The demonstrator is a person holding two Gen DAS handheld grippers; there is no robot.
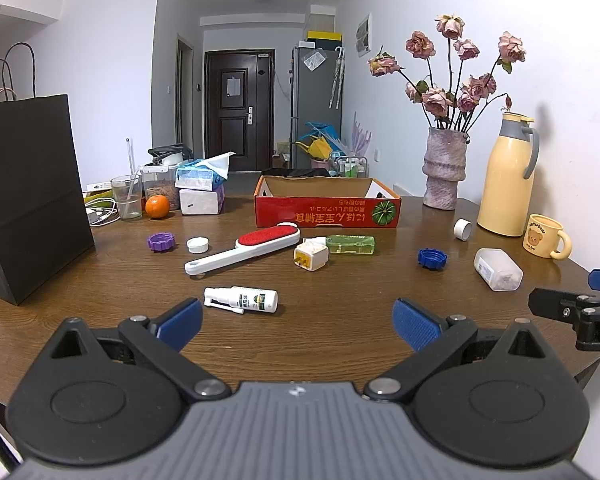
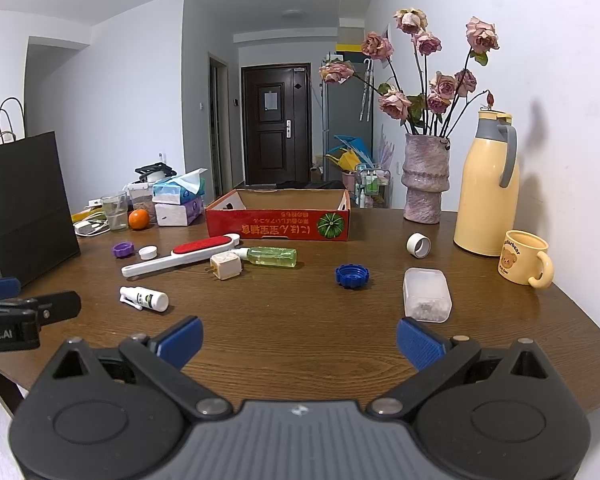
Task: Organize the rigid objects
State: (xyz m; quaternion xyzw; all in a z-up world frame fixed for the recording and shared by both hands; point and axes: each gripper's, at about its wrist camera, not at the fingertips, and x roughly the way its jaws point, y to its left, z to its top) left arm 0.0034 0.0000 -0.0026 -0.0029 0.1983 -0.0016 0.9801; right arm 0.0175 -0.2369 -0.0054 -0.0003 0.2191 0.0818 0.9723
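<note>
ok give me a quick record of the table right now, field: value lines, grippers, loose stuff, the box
left gripper: open, holding nothing
right gripper: open, holding nothing
box: red cardboard, open top, inside mostly hidden
nearest left gripper: spray bottle, lying flat
nearest right gripper: clear plastic container
middle of table: lint brush, plug adapter, green bottle
caps: purple, white, blue
right edge: mug, thermos

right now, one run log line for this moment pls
phase: start | left gripper: open, empty | right gripper: open, empty | red box: no items seen inside | spray bottle: on table
</note>
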